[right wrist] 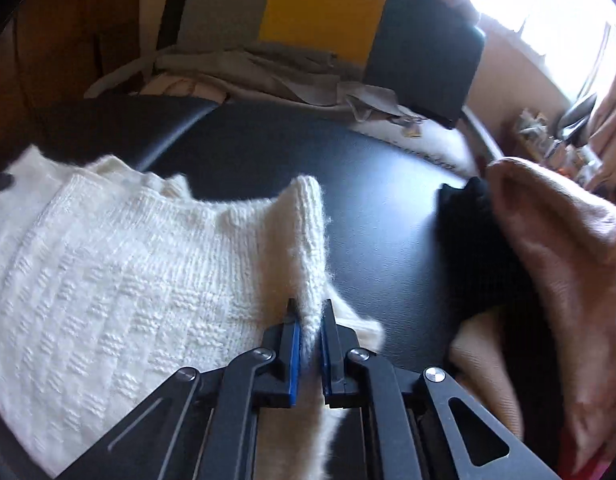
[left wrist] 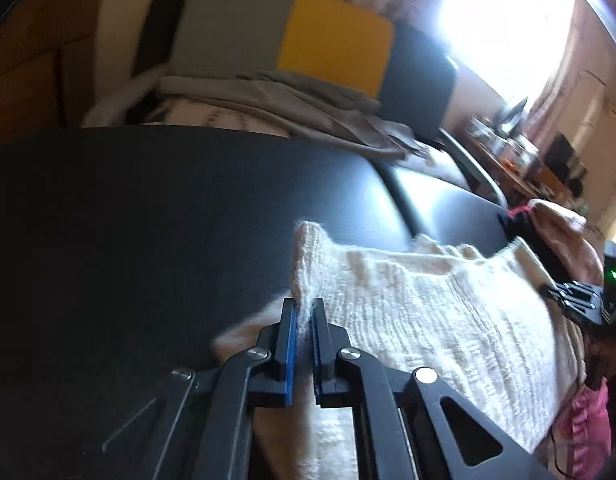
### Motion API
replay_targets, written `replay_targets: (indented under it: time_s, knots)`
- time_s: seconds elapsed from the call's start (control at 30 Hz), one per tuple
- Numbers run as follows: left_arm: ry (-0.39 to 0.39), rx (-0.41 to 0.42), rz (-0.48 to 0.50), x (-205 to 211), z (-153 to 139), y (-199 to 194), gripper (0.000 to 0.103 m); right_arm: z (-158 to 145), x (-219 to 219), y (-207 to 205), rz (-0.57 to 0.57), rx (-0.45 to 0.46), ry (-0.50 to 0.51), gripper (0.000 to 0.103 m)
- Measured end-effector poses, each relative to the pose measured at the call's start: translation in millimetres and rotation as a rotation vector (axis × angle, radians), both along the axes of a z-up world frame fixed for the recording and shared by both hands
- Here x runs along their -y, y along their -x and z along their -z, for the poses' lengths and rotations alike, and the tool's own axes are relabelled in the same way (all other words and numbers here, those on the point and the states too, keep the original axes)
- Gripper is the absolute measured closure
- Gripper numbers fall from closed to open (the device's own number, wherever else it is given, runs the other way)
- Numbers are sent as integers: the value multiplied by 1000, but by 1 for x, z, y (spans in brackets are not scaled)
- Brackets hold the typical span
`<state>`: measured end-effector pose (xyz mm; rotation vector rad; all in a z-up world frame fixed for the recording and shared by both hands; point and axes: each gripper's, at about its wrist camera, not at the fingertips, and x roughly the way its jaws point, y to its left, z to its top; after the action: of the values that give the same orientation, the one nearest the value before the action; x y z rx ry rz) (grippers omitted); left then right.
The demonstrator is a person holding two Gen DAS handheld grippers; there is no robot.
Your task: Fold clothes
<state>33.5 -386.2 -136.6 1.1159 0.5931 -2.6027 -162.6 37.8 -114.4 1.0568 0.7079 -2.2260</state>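
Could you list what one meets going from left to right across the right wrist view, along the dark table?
White knitted sweater → its raised edge pinched in the right tongs → bare black table → black garment → pink garment.

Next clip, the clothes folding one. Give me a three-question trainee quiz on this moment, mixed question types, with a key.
1. True or false: both grippers are shut on the cream knitted sweater.
2. The sweater lies on: A) a glossy black table; B) a wooden floor; C) a white bed.
3. Name the garment colours piled to the right of the right gripper.

Key:
1. True; the left gripper pinches it too.
2. A.
3. A black garment and a pink garment.
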Motion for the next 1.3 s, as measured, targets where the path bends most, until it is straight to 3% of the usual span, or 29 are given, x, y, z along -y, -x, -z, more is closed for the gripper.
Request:
replay_targets:
  time_s: [0.13, 0.37, 0.47, 0.6, 0.7, 0.77, 0.83, 0.93, 1.07, 1.17, 1.23, 1.3]
  knots:
    - [-29, 63, -36, 4, 26, 8, 98, 24, -2, 8, 34, 21, -32, 95]
    - [1, 100, -29, 7, 28, 23, 94, 21, -10, 13, 77, 57, 40, 95]
    - [29, 114, -81, 8, 17, 20, 84, 18, -13, 21, 105, 99, 78, 94]
    - [116, 52, -180, -2, -13, -8, 84, 0, -42, 8, 114, 222, 251, 89]
    - [151, -41, -107, -35, -31, -32, 84, -9, -77, -10, 95, 317, 412, 71]
    - [272, -29, 17, -76, -27, -34, 83, -4, -96, -25, 76, 378, 470, 66]
    - [340, 31, 103, -103, -11, -32, 83, 6, -115, -48, 60, 429, 500, 65]
    - [333, 133, 153, -115, 16, -34, 83, 15, -134, -73, 30, 486, 548, 65]
    - [310, 184, 153, -106, 15, -50, 83, 22, -151, -109, -43, 578, 595, 63]
    - [359, 252, 146, -104, 9, -58, 84, 28, -153, -133, -98, 606, 559, 63]
    - [388, 240, 164, -112, -1, -58, 85, 28, -157, -139, -111, 604, 585, 63]
    - [376, 167, 210, -131, -18, -52, 85, 27, -162, -141, -116, 601, 623, 62]
